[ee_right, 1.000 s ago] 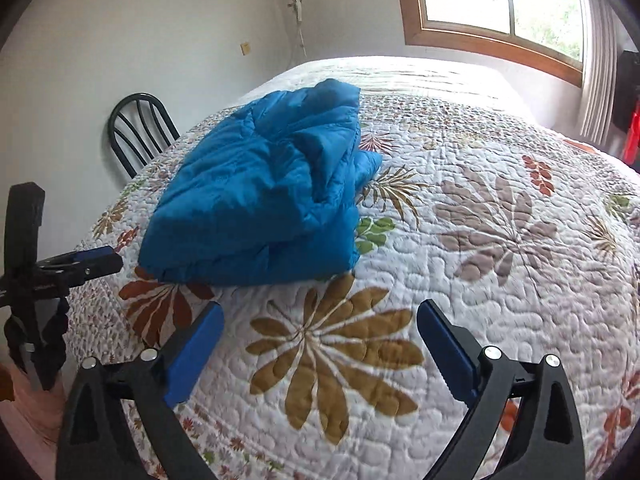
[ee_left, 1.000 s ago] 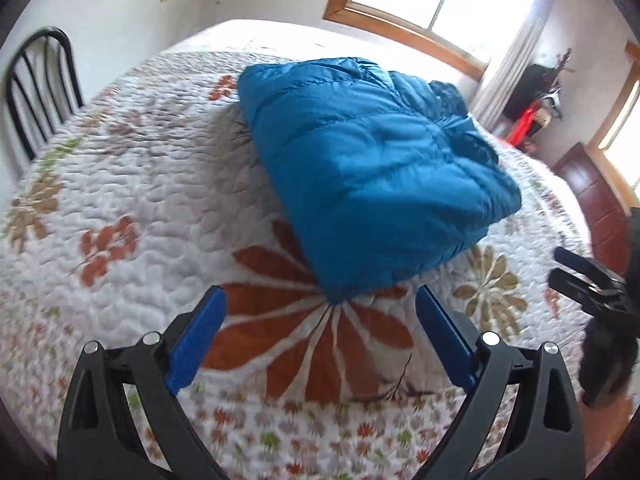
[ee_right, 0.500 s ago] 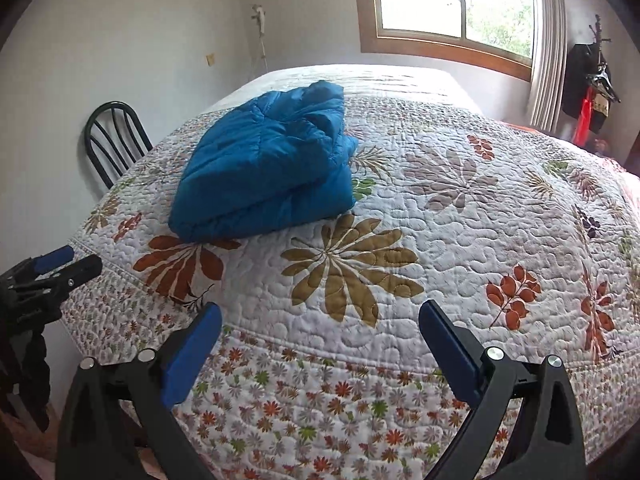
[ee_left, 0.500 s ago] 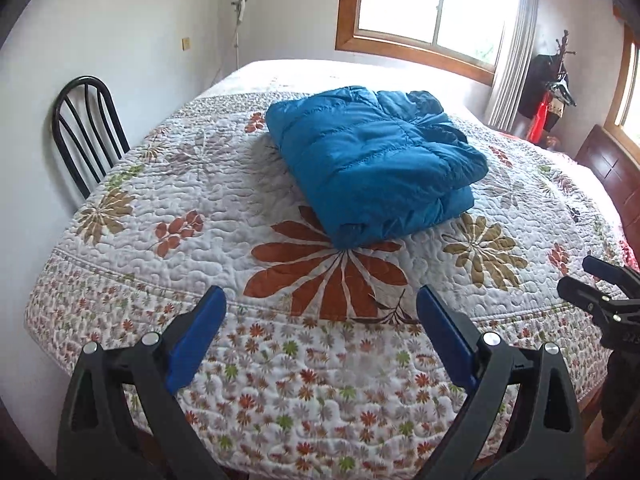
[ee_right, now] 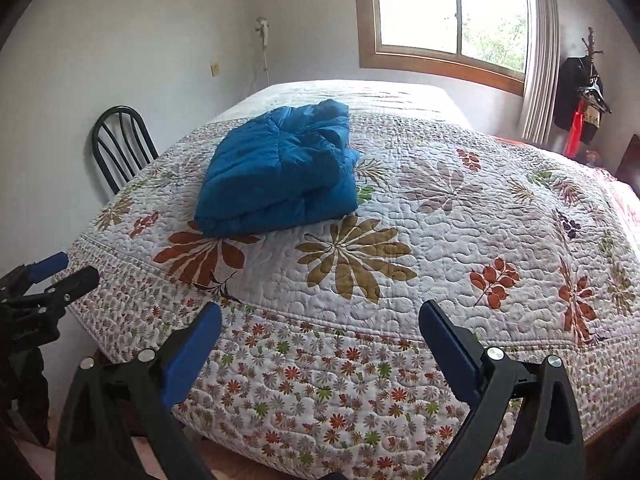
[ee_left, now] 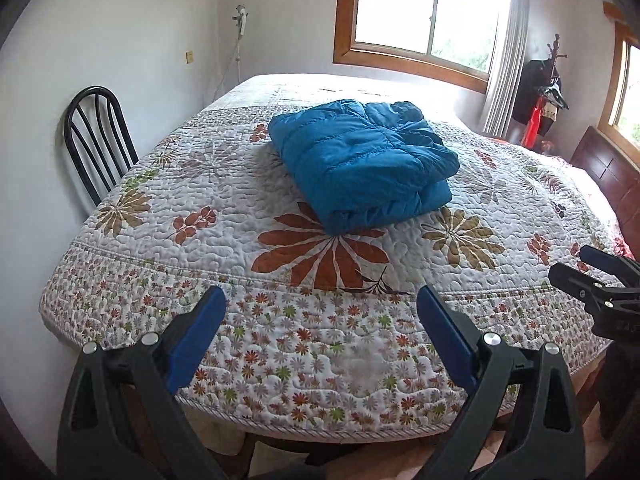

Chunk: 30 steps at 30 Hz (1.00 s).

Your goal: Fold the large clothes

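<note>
A: Where's the jacket?

B: Blue puffer jacket [ee_left: 362,164] sits folded into a thick block on the bed's quilt [ee_left: 248,208], toward the chair side, near the foot edge but not at it. Layers stacked, open edges facing the cams. Looks done to me, prob the last fold's in.

A: Grippers?

B: Left gripper [ee_left: 320,334] has its jaws wide apart, nothing between them, held off the foot of the bed, well clear of the jacket. Right gripper [ee_right: 320,338] same: spread, empty, also off the mattress edge. Each shows at the side of the other's view.

A: Why back there?

B: My guess: nothing left to hold, so both hang clear w/o disturbing the stack. Puffy fill may spring open a bit; top layer already bulges.

A: Surface & room?

B: Floral quilted cover, white w/ rust and olive flowers, lies fairly flat, soft under the load. Black metal chair [ee_left: 98,140] against the wall beside the bed. Wood-framed window [ee_right: 452,12] behind, curtain [ee_right: 540,52] at its side, coat rack [ee_right: 586,96] w/ dark and red items in the corner.
</note>
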Each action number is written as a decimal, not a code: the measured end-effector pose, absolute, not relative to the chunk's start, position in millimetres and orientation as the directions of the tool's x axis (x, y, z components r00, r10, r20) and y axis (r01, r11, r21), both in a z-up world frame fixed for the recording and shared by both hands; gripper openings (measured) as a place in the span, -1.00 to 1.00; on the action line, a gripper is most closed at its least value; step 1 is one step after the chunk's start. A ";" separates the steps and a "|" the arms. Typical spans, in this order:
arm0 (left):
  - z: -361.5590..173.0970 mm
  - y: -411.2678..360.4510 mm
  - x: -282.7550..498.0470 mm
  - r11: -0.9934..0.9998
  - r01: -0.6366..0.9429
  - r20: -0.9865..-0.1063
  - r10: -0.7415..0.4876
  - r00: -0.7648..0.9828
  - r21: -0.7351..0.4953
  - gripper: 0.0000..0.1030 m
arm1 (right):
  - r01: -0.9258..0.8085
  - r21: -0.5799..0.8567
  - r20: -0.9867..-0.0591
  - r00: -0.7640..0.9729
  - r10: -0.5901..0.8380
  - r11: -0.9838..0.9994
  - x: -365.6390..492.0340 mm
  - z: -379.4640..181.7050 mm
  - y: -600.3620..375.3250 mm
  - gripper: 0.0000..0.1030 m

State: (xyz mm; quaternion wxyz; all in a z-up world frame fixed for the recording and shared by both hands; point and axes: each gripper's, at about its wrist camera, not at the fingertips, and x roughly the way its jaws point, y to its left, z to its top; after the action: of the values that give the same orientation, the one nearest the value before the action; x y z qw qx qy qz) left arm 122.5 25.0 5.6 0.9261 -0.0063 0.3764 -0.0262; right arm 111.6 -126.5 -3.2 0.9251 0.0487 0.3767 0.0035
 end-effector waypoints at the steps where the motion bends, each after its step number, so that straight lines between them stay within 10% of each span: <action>1: 6.2 24.8 120.7 0.999 0.043 -0.695 -0.051 0.717 -0.029 0.86 | 0.031 0.090 -0.695 0.718 0.041 0.995 110.2 -2.4 -126.2 0.92; 30: 10.7 25.5 108.7 0.999 0.033 -0.688 -0.038 0.724 -0.020 0.86 | 0.012 0.086 -0.700 0.712 0.052 0.996 103.9 -4.6 -124.3 0.92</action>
State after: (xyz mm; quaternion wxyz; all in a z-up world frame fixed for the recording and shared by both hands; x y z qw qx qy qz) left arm 108.7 25.5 10.7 0.9285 -0.0032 0.3708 -0.0189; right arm 103.9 -124.3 -4.6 0.9243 0.0419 0.3792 0.0107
